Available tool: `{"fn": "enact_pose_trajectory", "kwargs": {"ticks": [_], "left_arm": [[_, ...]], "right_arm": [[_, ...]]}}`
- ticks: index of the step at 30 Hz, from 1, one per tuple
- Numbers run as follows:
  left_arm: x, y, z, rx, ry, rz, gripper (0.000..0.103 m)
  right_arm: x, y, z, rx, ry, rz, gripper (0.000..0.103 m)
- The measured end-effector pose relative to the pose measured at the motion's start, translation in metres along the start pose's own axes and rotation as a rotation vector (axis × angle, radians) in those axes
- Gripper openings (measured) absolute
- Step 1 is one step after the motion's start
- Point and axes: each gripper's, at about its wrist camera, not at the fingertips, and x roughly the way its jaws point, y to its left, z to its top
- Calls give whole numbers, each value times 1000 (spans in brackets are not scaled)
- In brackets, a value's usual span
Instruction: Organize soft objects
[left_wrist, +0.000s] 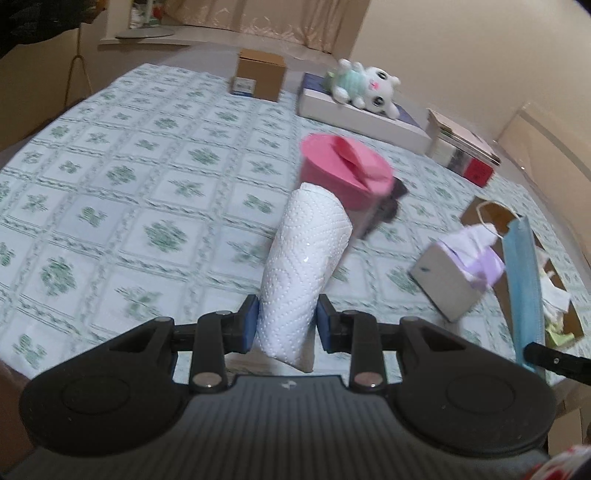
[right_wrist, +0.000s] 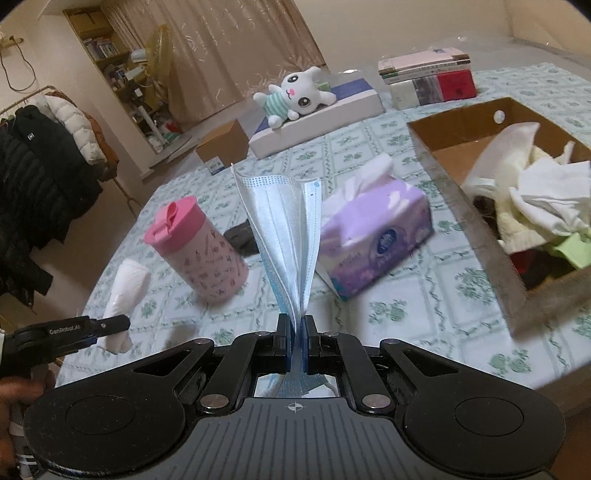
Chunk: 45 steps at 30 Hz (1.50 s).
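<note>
My left gripper (left_wrist: 287, 317) is shut on a white roll of paper towel (left_wrist: 303, 258), which sticks up and forward above the green-patterned tablecloth (left_wrist: 122, 192). My right gripper (right_wrist: 295, 334) is shut on a blue face mask (right_wrist: 284, 236) that fans upward from the jaws. The same mask (left_wrist: 522, 291) hangs at the right in the left wrist view, and the roll (right_wrist: 123, 291) shows at the left in the right wrist view. A purple tissue pack (right_wrist: 373, 232) lies just beyond the mask. A cardboard box (right_wrist: 476, 218) at the right holds several crumpled cloths (right_wrist: 539, 199).
A pink lidded tumbler (right_wrist: 199, 251) stands mid-table with a dark object (right_wrist: 242, 236) behind it. A white plush cat (right_wrist: 295, 96) lies on a flat white box (right_wrist: 317, 118). A small brown carton (right_wrist: 221, 147) and stacked books (right_wrist: 432, 79) sit at the far edge. Coats hang at the left.
</note>
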Motion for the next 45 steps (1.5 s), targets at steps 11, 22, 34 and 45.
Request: {"fn": "enact_pose_trajectory", "kwargs": {"ticks": [11, 22, 34, 45], "left_arm": [[12, -58, -14, 71, 38, -94, 29], [23, -123, -19, 161, 65, -204, 29], [35, -169, -30, 209, 102, -280, 29], [41, -209, -30, 237, 116, -339, 29]], "right_arm": [[-24, -19, -13, 6, -39, -71, 5], [-53, -51, -17, 15, -92, -196, 5], [-81, -75, -16, 22, -136, -270, 5], [-100, -96, -10, 55, -174, -301, 5]]}}
